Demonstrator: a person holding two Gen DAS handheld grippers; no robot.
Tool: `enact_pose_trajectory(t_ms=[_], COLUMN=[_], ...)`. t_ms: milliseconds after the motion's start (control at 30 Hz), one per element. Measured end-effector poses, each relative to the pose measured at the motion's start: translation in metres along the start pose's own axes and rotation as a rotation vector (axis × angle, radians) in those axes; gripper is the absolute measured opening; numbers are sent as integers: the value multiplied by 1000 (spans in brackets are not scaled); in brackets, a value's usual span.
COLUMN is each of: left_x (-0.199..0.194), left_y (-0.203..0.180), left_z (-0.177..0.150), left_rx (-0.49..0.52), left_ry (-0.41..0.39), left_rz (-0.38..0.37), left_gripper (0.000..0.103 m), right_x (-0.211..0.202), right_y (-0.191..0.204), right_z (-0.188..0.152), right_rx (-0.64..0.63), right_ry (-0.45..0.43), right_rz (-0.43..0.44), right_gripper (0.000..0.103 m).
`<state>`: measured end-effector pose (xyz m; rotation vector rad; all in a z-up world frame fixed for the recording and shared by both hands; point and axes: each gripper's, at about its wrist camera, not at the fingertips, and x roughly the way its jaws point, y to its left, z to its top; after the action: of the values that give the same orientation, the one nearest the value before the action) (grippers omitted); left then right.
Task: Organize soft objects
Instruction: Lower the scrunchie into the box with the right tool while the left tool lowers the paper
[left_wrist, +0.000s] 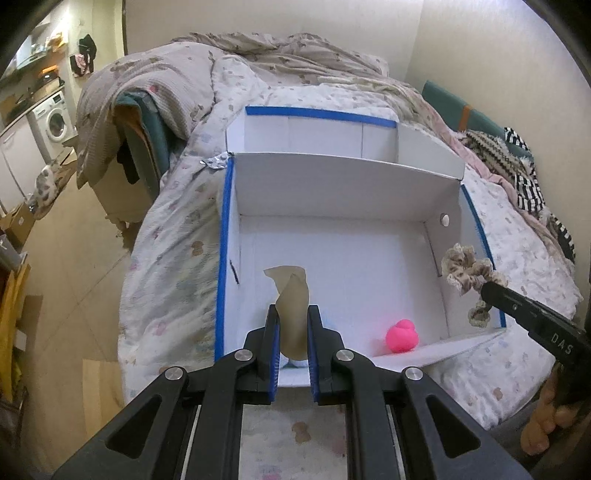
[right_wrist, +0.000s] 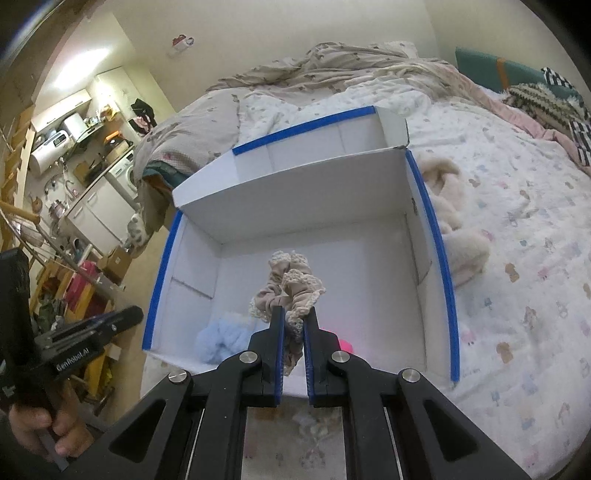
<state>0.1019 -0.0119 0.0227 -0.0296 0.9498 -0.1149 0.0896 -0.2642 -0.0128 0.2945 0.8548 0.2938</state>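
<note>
A white cardboard box with blue-taped edges (left_wrist: 224, 236) (right_wrist: 436, 236) lies open on the bed. My left gripper (left_wrist: 292, 314) is shut on a beige soft pad (left_wrist: 291, 295) and holds it above the box's near left. My right gripper (right_wrist: 294, 314) is shut on a beige lace-edged scrunchie (right_wrist: 291, 286), also seen in the left wrist view (left_wrist: 466, 273) over the box's right wall. A pink soft ball (left_wrist: 402, 335) lies on the box floor near the front right. A light blue fluffy thing (right_wrist: 221, 338) lies on the floor at the near left.
A cream plush thing (right_wrist: 454, 218) lies on the patterned bedspread (right_wrist: 517, 258) just right of the box. Rumpled duvets (left_wrist: 280, 55) pile behind it. A striped knit (left_wrist: 517, 166) lies at the far right. The bed edge drops to wooden floor (left_wrist: 74, 258) on the left.
</note>
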Motion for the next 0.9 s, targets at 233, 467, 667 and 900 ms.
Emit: enact_pose_trajectory(t_ms=[233, 467, 667, 900], left_x=[31, 70, 93, 103], left_y=[-9, -12, -8, -8], left_z=[13, 17, 5, 2], left_rx=[37, 33, 15, 13], left_ry=[21, 55, 102, 95], left_rz=[19, 39, 42, 27], left_gripper=[12, 12, 12, 13], right_x=[32, 59, 86, 104], right_y=[-5, -5, -12, -16], right_z=[18, 21, 7, 2], right_rx=[10, 11, 18, -5], right_ry=[25, 78, 179, 239], right_rz=[-13, -26, -72, -83], right_gripper=[11, 11, 11, 11])
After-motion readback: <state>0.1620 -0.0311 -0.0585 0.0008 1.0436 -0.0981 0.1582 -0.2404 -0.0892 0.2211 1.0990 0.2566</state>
